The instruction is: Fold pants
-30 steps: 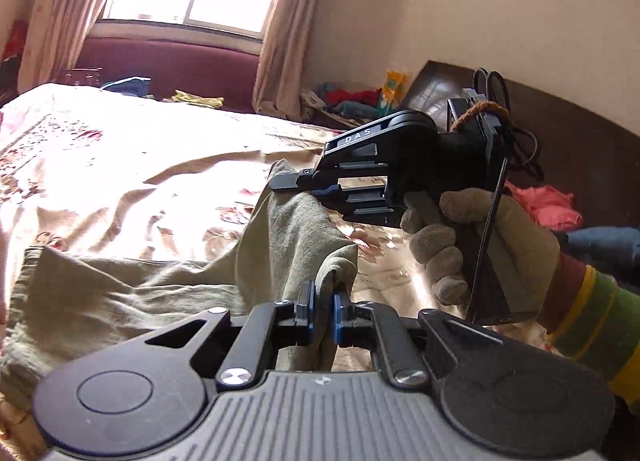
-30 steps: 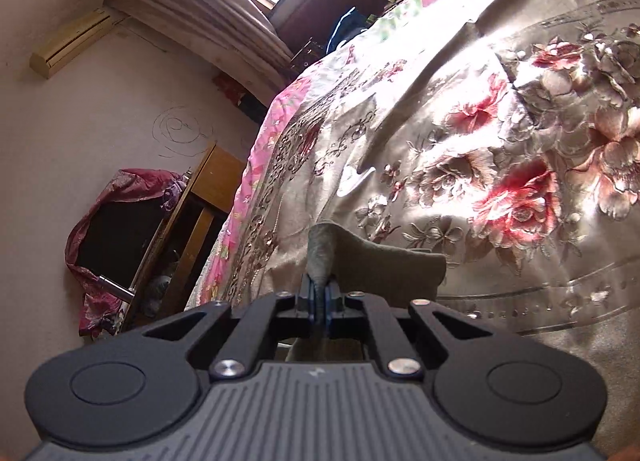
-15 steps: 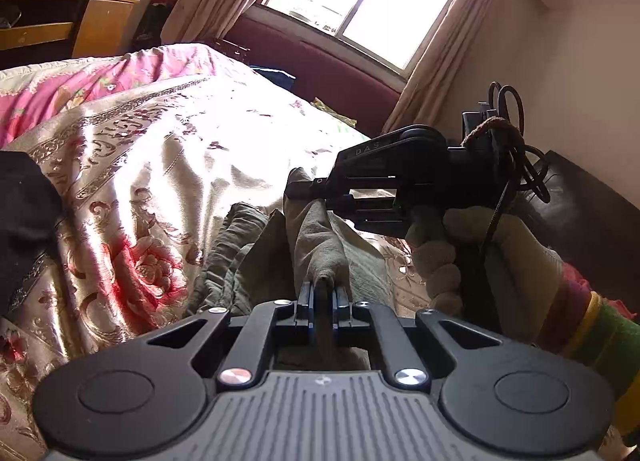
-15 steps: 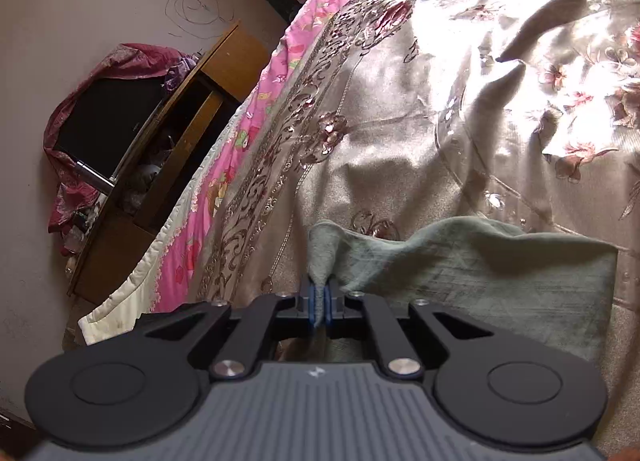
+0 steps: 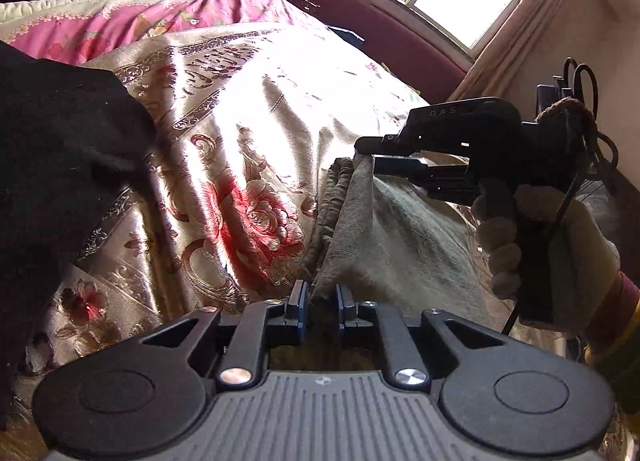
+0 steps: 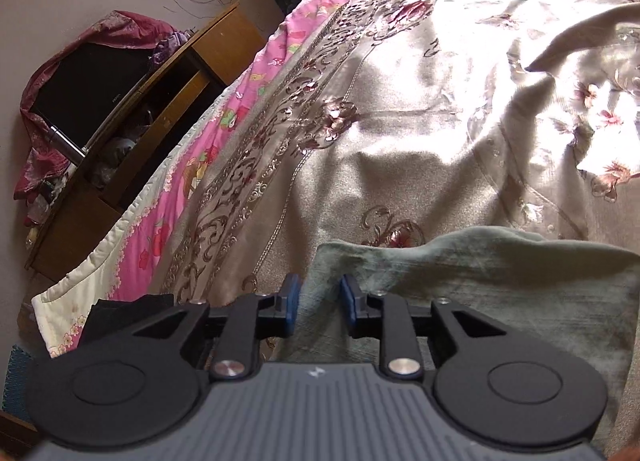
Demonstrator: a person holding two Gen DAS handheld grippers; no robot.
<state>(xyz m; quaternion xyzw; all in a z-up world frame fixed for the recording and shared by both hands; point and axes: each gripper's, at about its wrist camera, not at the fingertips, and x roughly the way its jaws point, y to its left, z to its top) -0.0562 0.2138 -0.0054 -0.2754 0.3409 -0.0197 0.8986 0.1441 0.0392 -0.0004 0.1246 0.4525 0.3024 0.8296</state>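
The olive pants [image 5: 384, 229] lie folded on the floral bedspread [image 5: 248, 109] at the near edge of the bed. Their gathered waistband [image 5: 328, 209] runs away from the left gripper [image 5: 319, 297] toward the right gripper [image 5: 372, 153].

A gloved hand [image 5: 560, 245] holds the right gripper level across the cloth. Both tongs point downward at it.

Both sets of jaws are opening, each with a narrow gap. A fold still stands between the left pads, and the right pads have come clear of the fabric.

The pants' far end is cut off. A black garment [image 5: 52, 181] blocks the left.
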